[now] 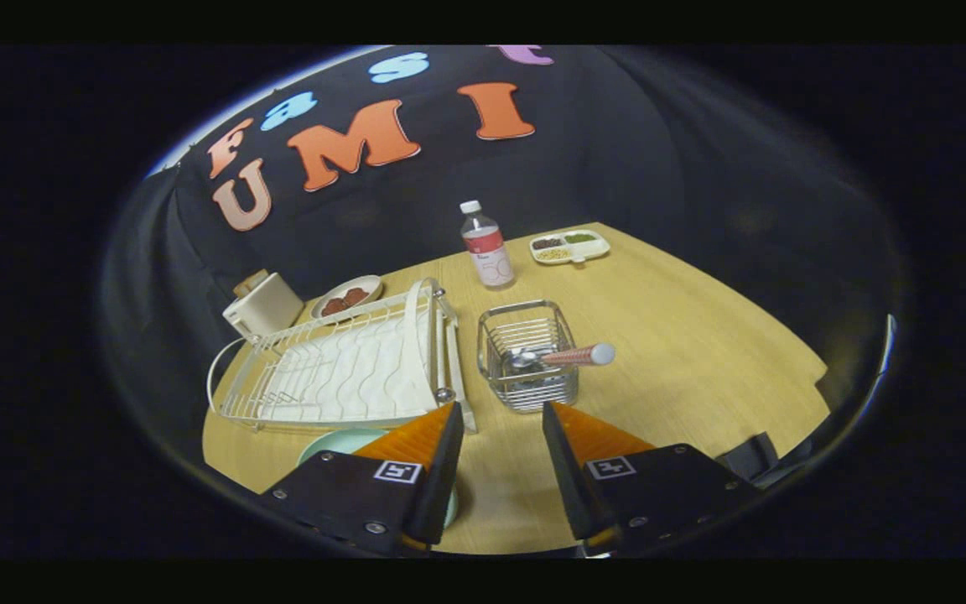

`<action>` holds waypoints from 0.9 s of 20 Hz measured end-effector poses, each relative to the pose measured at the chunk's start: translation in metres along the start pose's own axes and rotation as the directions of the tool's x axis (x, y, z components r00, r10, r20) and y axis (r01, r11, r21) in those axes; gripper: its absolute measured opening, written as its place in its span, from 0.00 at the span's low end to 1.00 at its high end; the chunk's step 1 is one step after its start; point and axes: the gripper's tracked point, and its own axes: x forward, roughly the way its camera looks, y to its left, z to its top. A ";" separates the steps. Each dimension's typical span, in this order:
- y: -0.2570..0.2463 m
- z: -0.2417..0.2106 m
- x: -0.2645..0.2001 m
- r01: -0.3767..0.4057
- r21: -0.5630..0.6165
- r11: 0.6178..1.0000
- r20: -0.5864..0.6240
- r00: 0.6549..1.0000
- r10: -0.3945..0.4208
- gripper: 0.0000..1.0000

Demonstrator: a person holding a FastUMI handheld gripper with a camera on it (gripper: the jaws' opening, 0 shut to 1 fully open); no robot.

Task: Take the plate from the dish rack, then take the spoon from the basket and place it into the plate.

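Wooden table (701,352): bare light top showing in the gap between the jaws, bottom centre.
Gripper (500,419): jaws spread apart, holding nothing.
Plate (340,442): pale green, lying flat on the table at lower left, partly under the left finger; already out of the dish rack, by the look of it.
Dish rack (349,369): white wire, left of centre, just beyond the plate; no dishes seen in it.
Basket (527,356): metal wire, centre, just ahead of the fingers.
Spoon (571,356): bowl down in the basket, handle leaning out over the right rim.
Handling: likely light, stiff, slender; the handle may slip or pivot.
Hold: pinch the protruding handle near its free end.
Bottle (487,245): upright, beyond the basket.
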 end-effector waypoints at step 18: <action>-0.004 0.038 0.035 0.023 -0.032 0.999 0.164 0.986 -0.018 0.19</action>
